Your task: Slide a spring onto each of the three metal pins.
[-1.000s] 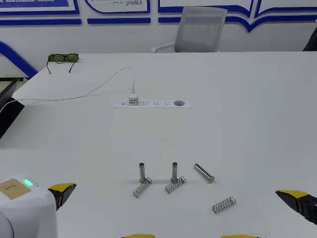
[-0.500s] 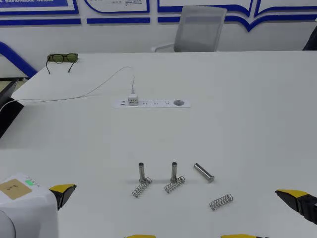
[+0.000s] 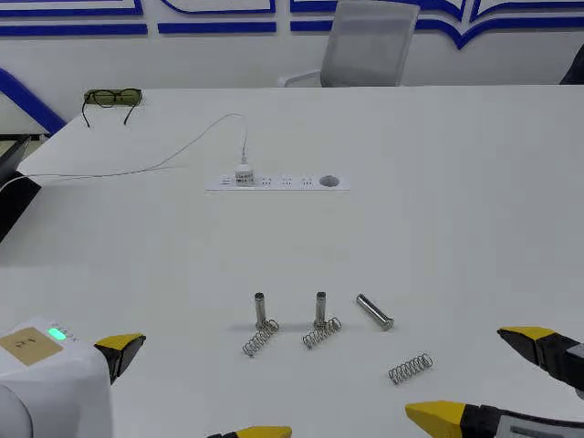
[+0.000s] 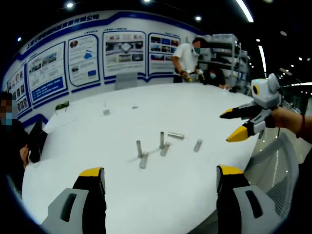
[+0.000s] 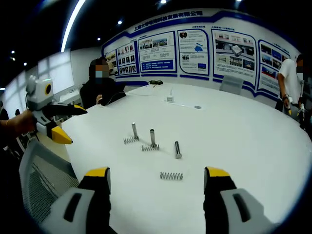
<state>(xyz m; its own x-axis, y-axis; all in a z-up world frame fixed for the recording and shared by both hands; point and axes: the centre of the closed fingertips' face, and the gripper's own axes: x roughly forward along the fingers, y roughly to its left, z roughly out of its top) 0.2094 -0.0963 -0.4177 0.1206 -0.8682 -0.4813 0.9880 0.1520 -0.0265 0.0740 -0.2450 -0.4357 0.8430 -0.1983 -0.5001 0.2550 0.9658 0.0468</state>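
Fingers (image 4: 91, 181) of the left gripper (image 4: 161, 171) are standing wide apart and gripping nothing; the right gripper (image 5: 157, 172) is gaping just as wide, also empty. In the head view both are hovering over the white tabletop (image 3: 438, 228) at the bottom corners of the frame.

Just below the centre of that view the first pin (image 3: 260, 310) and second pin (image 3: 320, 308) are standing upright side by side. The left spring (image 3: 260, 339) and middle spring (image 3: 321, 334) are lying just beside their bases. To the right the third pin (image 3: 374, 312) is lying on its side, and the loose spring (image 3: 410, 368) is resting apart from it, toward the lower right.

Higher in the head view a power strip (image 3: 278, 182) is sitting with a white cable (image 3: 182, 151) plugged in, glasses (image 3: 111, 97) are lying at upper left and a grey chair (image 3: 370, 46) is standing at the top. The gripper views are looking across the tabletop instead, toward wall posters (image 5: 195, 48), a standing person (image 4: 187, 58) and a seated person (image 5: 102, 85). At the right of the left gripper view a hand (image 4: 287, 119) is holding the right gripper.

Against a second ago, everything in the head view is sitting slightly higher in the frame, so the camera is tipping down. The pins and springs are keeping their arrangement, and more of the right gripper's lower finger is showing at the bottom edge.
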